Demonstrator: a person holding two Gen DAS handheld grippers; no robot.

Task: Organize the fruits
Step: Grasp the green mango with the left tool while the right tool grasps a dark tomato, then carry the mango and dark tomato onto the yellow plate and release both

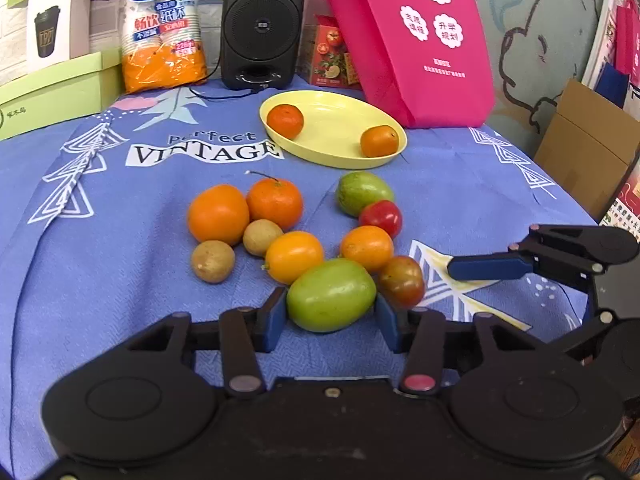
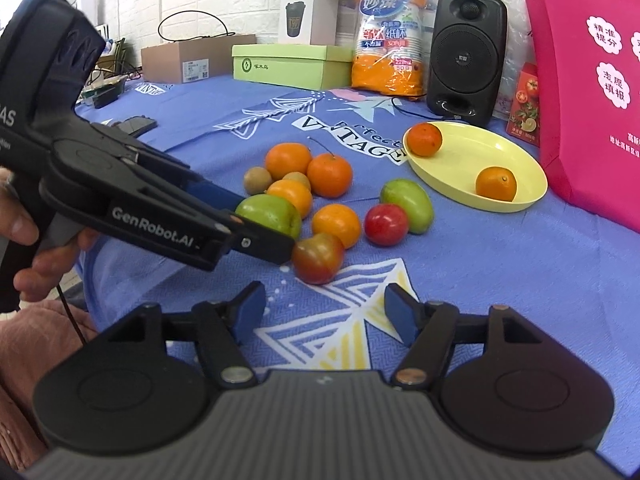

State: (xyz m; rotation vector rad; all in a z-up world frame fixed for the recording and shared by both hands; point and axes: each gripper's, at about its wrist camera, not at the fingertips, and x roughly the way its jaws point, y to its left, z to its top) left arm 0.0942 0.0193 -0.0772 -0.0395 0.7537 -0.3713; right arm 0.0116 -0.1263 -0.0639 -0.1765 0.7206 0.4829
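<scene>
A large green fruit (image 1: pixel 331 294) lies at the near edge of a cluster of fruits on the blue cloth. My left gripper (image 1: pixel 331 316) is shut on it, one blue pad against each side. The cluster also holds oranges (image 1: pixel 218 214), two brown round fruits (image 1: pixel 213 261), a second green fruit (image 1: pixel 362 192), a red tomato (image 1: pixel 382 216) and a red-green tomato (image 2: pixel 318 258). My right gripper (image 2: pixel 326 314) stands open just short of that red-green tomato, with nothing between its fingers. A yellow plate (image 1: pixel 340 128) behind the cluster holds two oranges (image 1: pixel 285 120).
Behind the plate stand a black speaker (image 1: pixel 262 24), a pink bag (image 1: pixel 420 40), an orange pack of paper cups (image 1: pixel 160 28) and a green box (image 1: pixel 48 92). The table drops off at the right, beside a cardboard box (image 1: pixel 580 152). A hand (image 2: pixel 24 232) holds the left gripper.
</scene>
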